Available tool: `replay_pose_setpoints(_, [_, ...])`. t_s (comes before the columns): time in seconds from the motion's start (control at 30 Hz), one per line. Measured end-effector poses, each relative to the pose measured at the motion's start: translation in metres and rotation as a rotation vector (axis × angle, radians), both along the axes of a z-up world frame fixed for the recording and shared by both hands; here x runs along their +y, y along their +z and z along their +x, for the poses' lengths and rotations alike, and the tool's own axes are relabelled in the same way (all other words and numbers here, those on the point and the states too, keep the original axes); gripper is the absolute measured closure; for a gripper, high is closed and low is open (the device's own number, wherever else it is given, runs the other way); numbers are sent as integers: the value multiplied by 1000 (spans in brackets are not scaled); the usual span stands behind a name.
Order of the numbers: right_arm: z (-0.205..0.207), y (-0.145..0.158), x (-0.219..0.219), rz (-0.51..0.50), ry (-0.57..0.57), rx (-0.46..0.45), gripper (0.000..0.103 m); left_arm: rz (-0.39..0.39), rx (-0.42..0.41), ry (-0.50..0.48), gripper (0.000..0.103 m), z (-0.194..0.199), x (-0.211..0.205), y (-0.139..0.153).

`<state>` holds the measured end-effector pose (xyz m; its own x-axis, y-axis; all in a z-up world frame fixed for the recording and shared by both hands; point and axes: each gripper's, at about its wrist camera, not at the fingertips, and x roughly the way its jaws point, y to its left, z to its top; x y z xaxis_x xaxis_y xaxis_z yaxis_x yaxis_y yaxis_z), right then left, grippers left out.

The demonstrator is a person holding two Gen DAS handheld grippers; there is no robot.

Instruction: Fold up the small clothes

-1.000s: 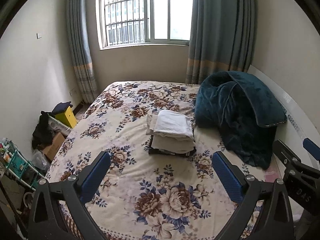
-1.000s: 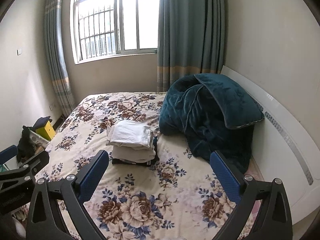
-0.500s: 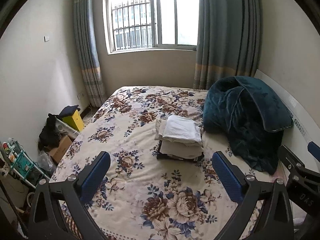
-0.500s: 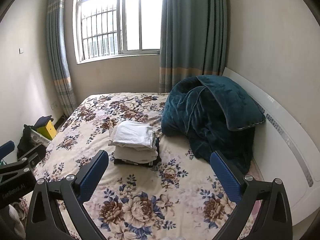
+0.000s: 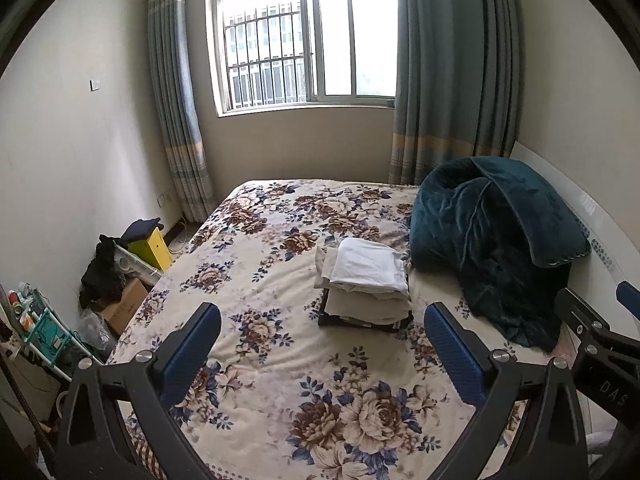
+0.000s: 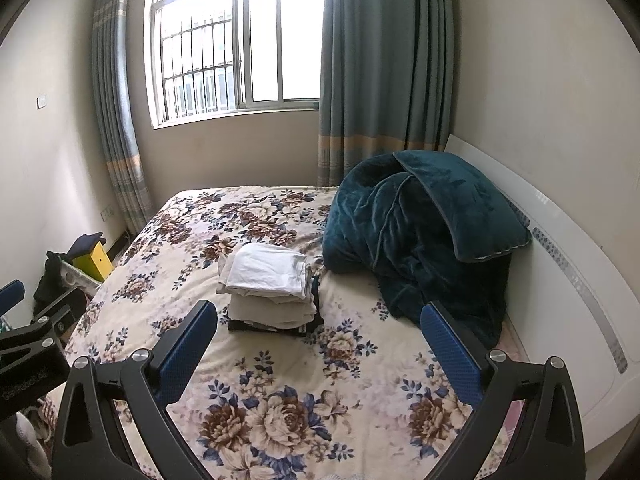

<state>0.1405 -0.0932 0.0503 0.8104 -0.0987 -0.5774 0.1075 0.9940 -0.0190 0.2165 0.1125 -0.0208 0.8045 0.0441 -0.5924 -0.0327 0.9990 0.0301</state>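
Observation:
A stack of folded clothes [image 5: 366,284] lies in the middle of the floral bed [image 5: 280,360], white piece on top, beige ones below, a dark one at the bottom. It also shows in the right wrist view [image 6: 272,286]. My left gripper [image 5: 320,332] is open and empty, held above the near part of the bed, well short of the stack. My right gripper [image 6: 318,330] is open and empty too, at a similar distance. Each gripper shows at the edge of the other's view.
A teal blanket [image 5: 492,240] is heaped at the right of the bed against the white headboard [image 6: 568,280]. Boxes, a yellow case [image 5: 154,246] and a small rack [image 5: 40,332] stand on the floor at the left. Window and curtains are behind.
Both grippers have drawn back and risen from the bed; the stack looks smaller and farther away. The clothes have not moved. Both stay open.

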Motion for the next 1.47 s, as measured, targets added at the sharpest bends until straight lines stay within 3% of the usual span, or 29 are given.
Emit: replay_pose_setpoints(1.47, [14,-12,6,-10,12,14,0,-3,35,20,0,24,9,-14])
